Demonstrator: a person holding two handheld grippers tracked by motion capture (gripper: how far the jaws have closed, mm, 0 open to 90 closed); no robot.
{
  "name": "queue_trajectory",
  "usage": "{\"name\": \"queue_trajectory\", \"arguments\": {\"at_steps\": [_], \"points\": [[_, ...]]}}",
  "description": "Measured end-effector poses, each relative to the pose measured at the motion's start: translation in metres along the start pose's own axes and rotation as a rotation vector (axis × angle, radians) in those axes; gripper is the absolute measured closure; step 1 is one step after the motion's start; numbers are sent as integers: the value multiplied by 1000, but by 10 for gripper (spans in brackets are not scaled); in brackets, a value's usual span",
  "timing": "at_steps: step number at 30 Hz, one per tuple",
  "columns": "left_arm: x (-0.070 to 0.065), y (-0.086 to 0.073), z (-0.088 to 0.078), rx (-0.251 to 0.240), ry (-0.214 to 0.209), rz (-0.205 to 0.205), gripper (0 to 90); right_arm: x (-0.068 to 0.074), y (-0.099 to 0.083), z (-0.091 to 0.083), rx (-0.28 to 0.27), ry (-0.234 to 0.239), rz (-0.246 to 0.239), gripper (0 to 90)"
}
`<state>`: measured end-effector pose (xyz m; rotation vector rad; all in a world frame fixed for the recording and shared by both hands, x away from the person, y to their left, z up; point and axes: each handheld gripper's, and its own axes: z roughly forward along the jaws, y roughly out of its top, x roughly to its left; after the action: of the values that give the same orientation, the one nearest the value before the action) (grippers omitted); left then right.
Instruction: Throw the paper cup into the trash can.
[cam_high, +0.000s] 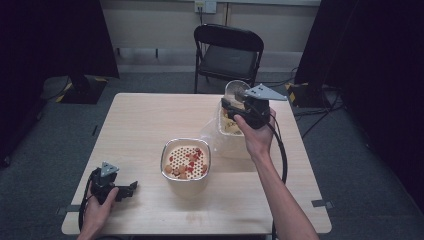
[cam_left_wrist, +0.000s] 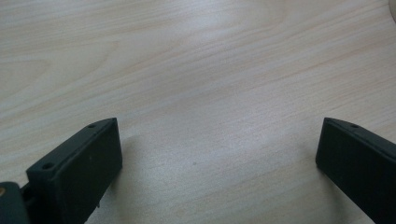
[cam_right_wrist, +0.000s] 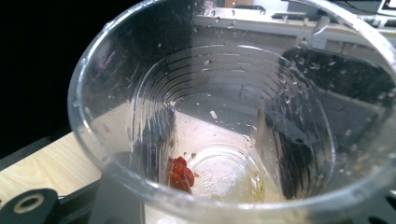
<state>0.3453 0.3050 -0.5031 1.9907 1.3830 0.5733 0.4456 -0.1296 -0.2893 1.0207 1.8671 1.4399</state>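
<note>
Your left gripper (cam_high: 131, 188) rests low on the wooden table (cam_high: 145, 125), near its front-left corner, with your hand wrapped round the body and the grey three-cornered plate on top. From the high view you see the jaws pointing right toward the middle of the table, but not how far apart they stand. The left gripper view settles that: the two black jaws stand wide apart at either edge, with nothing but bare wood grain between them.

Move right and you reach the metal bowl (cam_high: 185, 161) at the table's centre. The high view shows a perforated cream insert in it with red and tan pieces of food scattered on top. Just behind and to the right of the bowl lies a clear plastic bag (cam_high: 216, 134), partly under your right hand.

Your right gripper (cam_high: 233, 102) is raised over the far right part of the table, and its jaws are closed on a clear plastic cup (cam_high: 236, 88), held tipped away from you. The high view gives the cup's place, above the bag and well clear of the bowl, but not its contents. The right gripper view looks straight into the cup (cam_right_wrist: 224, 116): ribbed walls speckled with crumbs and droplets, and a small red piece of food (cam_right_wrist: 179, 173) stuck near the bottom, beside the round base. Through the cup's wall you see the table edge and the dark floor beyond.
</note>
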Motion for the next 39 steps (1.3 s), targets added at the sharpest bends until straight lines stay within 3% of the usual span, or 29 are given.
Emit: {"name": "queue_trajectory", "arguments": {"at_steps": [5, 15, 27, 32, 39], "points": [[0, 0, 0, 0, 0, 0, 0, -15, 0, 4, 32, -40, 3, 481], [0, 0, 0, 0, 0, 0, 0, -35, -7, 15, 87, -61, 49, 416], [0, 0, 0, 0, 0, 0, 0, -39, -7, 21, 100, -64, 50, 306], [0, 0, 0, -2, 0, -2, 0, -41, -5, 22, 104, -75, 58, 154], [0, 0, 0, 0, 0, 0, 0, -43, -4, 21, 106, -83, 66, 144]]}}
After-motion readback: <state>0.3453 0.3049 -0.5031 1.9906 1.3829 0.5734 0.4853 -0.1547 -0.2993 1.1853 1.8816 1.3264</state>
